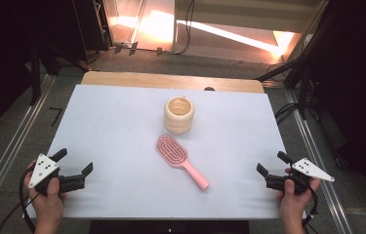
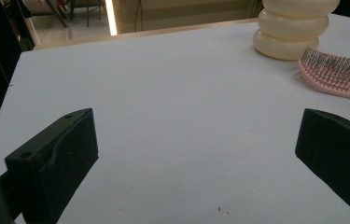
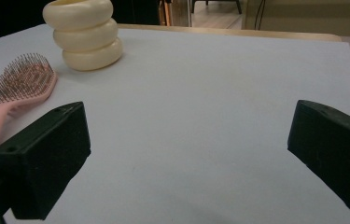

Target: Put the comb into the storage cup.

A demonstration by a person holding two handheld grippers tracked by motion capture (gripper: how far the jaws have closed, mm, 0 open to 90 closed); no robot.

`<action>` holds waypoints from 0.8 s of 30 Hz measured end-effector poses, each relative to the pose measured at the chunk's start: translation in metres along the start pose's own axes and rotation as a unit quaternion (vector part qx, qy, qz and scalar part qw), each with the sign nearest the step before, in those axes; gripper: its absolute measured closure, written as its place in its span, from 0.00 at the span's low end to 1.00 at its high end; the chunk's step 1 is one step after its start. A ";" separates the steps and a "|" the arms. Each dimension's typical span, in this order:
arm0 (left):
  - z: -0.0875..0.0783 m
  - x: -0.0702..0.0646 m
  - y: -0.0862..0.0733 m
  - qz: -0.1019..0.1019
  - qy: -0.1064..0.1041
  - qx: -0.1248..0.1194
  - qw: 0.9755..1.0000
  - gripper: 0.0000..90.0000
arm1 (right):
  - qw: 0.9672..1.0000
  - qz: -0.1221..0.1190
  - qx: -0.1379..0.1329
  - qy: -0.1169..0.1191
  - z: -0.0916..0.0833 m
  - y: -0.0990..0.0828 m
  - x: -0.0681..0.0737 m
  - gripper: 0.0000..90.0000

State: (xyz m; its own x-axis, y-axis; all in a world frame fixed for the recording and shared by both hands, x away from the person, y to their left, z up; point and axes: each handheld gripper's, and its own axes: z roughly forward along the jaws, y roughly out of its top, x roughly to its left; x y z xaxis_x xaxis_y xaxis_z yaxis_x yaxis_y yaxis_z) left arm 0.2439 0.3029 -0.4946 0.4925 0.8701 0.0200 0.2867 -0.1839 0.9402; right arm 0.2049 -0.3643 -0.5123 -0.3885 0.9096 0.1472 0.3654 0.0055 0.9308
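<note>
A pink hairbrush (image 1: 180, 160) lies bristles up in the middle of the white table (image 1: 112, 131), its handle pointing to the near right. Just behind it stands a cream ribbed cup (image 1: 178, 114), upright and open at the top. My left gripper (image 1: 74, 162) rests open at the near left corner, held by a hand, nothing between its jaws. At the near right edge my right gripper (image 1: 273, 163) is open too and holds nothing. The left gripper view has the cup (image 2: 293, 29) and brush (image 2: 340, 74) at upper right; the right gripper view has the cup (image 3: 85, 33) and brush (image 3: 21, 81) at upper left.
The table's wooden back edge (image 1: 171, 80) shows beyond the white sheet. Dark stands and metal rails (image 1: 5, 151) flank both sides, with cables on the floor at the right (image 1: 288, 112). Wide bare surface lies between each gripper and the brush.
</note>
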 end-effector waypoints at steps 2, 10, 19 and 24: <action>0.000 0.000 0.000 0.000 -0.001 -0.001 1.000 0.00 | 1.000 -0.002 0.003 0.001 0.000 0.001 0.000 0.00; 0.000 0.000 -0.001 -0.003 -0.007 -0.001 1.000 0.00 | 0.999 -0.015 0.033 0.020 0.002 0.013 0.009 0.00; 0.000 0.000 -0.001 -0.005 -0.007 -0.002 1.000 0.00 | 0.995 -0.045 0.085 0.037 0.011 0.030 0.028 0.00; 0.000 0.000 -0.001 -0.005 -0.007 -0.003 1.000 0.00 | 0.992 -0.061 0.099 0.053 0.015 0.038 0.035 0.00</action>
State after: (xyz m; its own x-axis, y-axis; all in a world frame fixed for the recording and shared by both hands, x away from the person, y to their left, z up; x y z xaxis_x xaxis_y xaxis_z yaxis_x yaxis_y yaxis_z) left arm 0.2434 0.3031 -0.4958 0.5001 0.8659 0.0058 0.2865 -0.1718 0.9425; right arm 0.2181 -0.3258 -0.4772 -0.5231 0.8483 0.0823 0.4656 0.2036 0.8613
